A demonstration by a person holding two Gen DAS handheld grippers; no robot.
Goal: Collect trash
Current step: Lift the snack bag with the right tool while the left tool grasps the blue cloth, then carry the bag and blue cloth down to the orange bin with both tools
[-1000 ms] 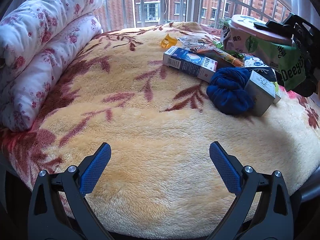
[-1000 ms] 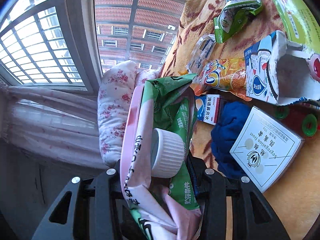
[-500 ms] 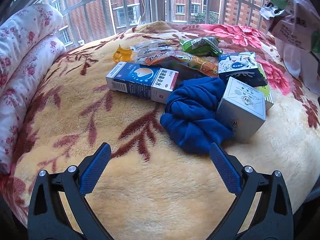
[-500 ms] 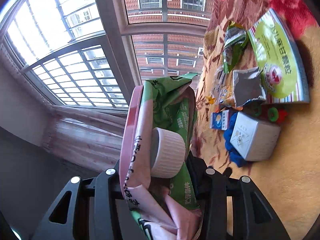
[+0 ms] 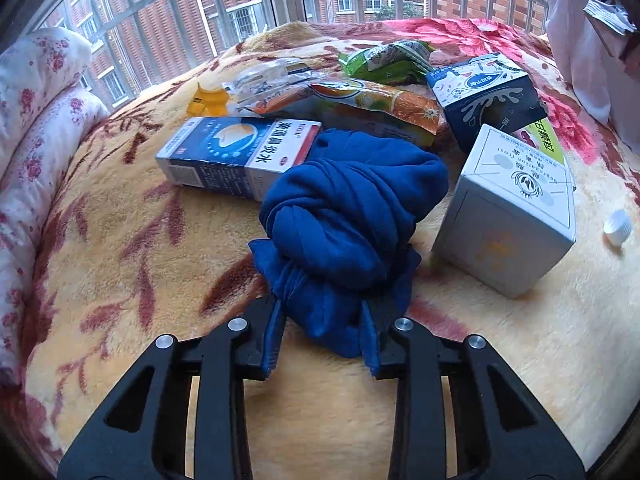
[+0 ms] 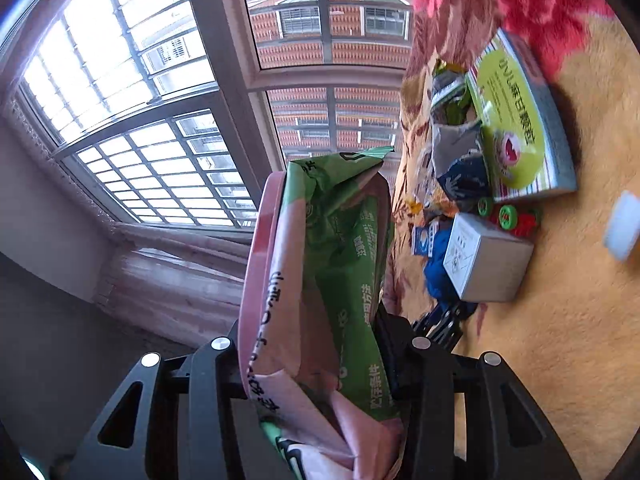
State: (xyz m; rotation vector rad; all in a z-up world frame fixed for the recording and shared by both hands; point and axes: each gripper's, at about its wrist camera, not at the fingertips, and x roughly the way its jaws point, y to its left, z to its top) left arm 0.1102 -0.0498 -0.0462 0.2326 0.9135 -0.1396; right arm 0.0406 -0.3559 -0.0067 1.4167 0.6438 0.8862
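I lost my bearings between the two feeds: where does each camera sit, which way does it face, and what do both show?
Left wrist: on the left tongs, angled down at the bed blanket; its black arms show, jaws closing around a blue cloth.
Right wrist: on the right tongs, rolled sideways toward the window; its arms show, clamping a green and pink bag.
Shared: the blue cloth, a grey box, a white cap and a green box.
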